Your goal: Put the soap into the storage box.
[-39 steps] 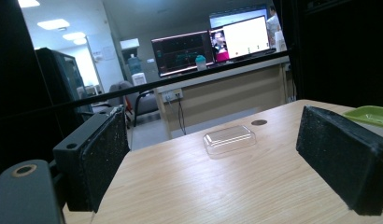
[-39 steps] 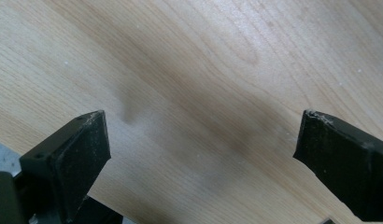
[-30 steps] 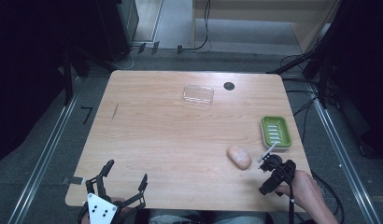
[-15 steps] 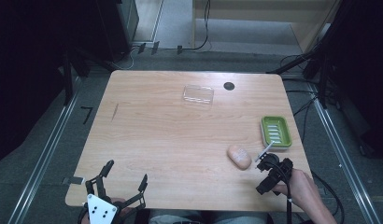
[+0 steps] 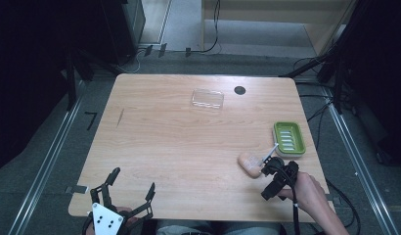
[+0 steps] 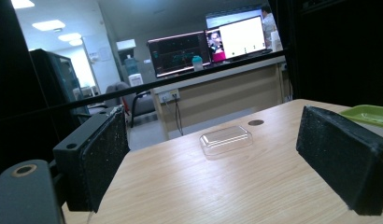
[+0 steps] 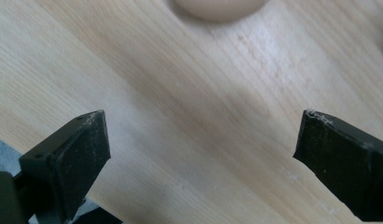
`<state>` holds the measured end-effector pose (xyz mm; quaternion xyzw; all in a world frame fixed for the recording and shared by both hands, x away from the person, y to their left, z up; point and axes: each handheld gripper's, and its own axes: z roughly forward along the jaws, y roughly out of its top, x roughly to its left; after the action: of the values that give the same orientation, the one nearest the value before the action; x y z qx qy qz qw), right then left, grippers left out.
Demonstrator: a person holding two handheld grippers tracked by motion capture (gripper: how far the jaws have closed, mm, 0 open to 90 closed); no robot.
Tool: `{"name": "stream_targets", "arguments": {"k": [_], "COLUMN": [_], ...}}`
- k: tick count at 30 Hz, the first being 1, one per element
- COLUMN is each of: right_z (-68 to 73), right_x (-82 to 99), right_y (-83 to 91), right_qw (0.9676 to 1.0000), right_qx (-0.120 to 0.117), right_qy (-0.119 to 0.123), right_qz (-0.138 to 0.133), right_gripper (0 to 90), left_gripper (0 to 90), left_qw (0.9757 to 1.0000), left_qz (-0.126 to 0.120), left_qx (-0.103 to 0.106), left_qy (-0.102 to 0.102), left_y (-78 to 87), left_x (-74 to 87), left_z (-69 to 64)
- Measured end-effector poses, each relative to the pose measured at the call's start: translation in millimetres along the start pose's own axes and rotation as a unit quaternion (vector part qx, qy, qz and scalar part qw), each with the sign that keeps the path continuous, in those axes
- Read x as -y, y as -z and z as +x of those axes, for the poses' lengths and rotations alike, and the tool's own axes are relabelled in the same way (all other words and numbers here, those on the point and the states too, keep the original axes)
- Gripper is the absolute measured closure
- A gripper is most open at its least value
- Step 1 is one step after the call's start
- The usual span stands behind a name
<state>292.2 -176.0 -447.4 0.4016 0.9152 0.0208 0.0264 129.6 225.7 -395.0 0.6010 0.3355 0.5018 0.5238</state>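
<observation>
high view: the left gripper (image 5: pixel 131 190) sits at the near bench (image 5: pixel 164 147) edge, jaws apart; the right gripper (image 5: pixel 270 169) is just beside the soap (image 5: pixel 249 163).
left gripper view: jaws wide, a lid (image 6: pixel 226 138) lies ahead between them.
right gripper view: jaws apart, soap (image 7: pixel 218 8) ahead.

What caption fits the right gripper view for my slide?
Open right gripper poised above the wooden table, a peach-coloured soap bar just ahead.

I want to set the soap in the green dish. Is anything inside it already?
The green dish shows only its own pale raised ribs and holds no object. The soap lies on the table beside it.
</observation>
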Motion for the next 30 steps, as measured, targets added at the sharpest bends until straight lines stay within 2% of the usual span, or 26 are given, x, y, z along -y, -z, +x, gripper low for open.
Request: {"name": "stream_targets", "arguments": {"k": [8,20,30], "right_z": [4.1,2.8,3.3], "right_x": [-13.4,-35.3,-51.1], "right_y": [0.9,2.5,-0.2], "right_qw": [1.0,0.9999,0.9998], "right_qx": [0.002,-0.001,-0.003], "right_qy": [0.01,0.015,0.019], "right_qz": [0.0,-0.007,-0.002], "right_gripper": [3.1,3.1,2.9], "left_gripper": [9.9,9.9,9.9], "left_qw": [1.0,1.0,1.0], "left_qz": [0.0,0.0,0.0], "left_qx": [0.0,0.001,0.001], "left_qy": [-0.001,-0.001,-0.001], "left_y": [-0.1,-0.2,-0.2], "left_x": [0.1,0.1,0.1], "left_z": [-0.2,-0.6,-0.4]}}
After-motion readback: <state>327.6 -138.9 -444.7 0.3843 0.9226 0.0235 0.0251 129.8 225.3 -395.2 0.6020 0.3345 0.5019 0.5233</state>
